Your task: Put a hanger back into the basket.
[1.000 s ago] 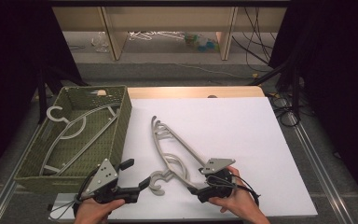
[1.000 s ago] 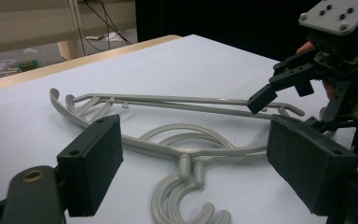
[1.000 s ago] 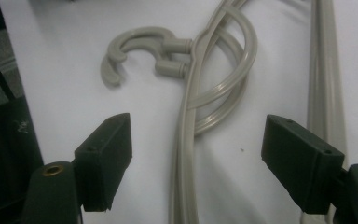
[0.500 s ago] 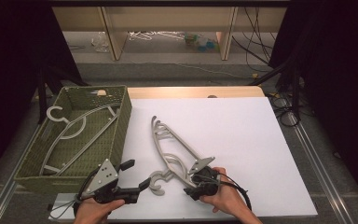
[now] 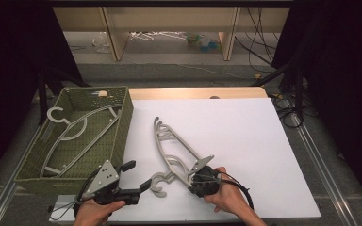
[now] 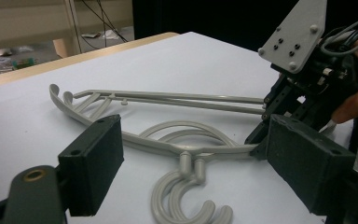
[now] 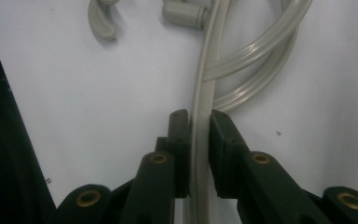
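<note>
Two grey plastic hangers [image 5: 174, 146] lie stacked on the white table top, hooks toward me. My right gripper [image 5: 192, 177] is shut on the near shoulder arm of the hangers [image 7: 205, 70]; the right gripper view has the bar pinched between the pads of that gripper [image 7: 198, 126]. My left gripper [image 5: 137, 175] stands open just left of the hooks. In the left gripper view the hooks [image 6: 186, 196] lie between its wide-spread jaws [image 6: 198, 172], untouched, with the right gripper [image 6: 263, 135] beyond them.
A green woven basket [image 5: 122, 122] stands at the table's left with another grey hanger [image 5: 75, 136] inside. The table's near edge is close under both hands. Shelving and cables lie on the floor behind the table.
My right gripper has moved left along the table's front and now sits on the hangers' shoulder arm. The left gripper and the hangers have kept their place.
</note>
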{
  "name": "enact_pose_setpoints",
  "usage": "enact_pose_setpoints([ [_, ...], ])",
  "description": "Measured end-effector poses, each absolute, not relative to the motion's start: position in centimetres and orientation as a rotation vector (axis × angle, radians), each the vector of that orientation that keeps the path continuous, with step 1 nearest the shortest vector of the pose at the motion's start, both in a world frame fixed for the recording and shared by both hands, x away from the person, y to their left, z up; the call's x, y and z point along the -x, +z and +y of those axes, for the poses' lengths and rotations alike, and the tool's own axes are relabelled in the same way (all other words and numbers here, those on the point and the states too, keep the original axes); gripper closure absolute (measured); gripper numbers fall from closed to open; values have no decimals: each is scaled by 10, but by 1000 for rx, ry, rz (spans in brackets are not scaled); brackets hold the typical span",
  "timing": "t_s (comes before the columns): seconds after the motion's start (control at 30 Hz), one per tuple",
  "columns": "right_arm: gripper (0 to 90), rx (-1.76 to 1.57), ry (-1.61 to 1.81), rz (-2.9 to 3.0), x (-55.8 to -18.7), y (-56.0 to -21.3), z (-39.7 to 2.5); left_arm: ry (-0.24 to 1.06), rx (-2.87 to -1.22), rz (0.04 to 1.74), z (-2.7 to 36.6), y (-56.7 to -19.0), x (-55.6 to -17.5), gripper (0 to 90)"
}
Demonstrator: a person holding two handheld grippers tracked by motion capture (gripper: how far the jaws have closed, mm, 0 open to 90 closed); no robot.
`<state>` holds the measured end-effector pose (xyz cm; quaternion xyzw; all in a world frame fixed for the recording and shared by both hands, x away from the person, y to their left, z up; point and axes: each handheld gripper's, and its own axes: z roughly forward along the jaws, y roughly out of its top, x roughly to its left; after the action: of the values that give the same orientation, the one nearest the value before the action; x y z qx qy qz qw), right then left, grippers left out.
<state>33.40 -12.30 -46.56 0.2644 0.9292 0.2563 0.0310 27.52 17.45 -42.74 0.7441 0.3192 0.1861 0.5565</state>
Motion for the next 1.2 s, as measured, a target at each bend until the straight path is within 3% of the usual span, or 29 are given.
enact_pose_setpoints([
  [0.77, 825, -563, 901, 2833, -330, -417, -162, 502, -1796, 757, 172, -429, -277, 224],
  [0.9, 826, -495, 947, 2853, -327, -408, -166, 551, -1843, 683, 171, -430, -282, 322],
  [1.2, 830, -396, 1040, 2898, -319, -391, -171, 619, -1992, 562, 165, -436, -292, 368],
])
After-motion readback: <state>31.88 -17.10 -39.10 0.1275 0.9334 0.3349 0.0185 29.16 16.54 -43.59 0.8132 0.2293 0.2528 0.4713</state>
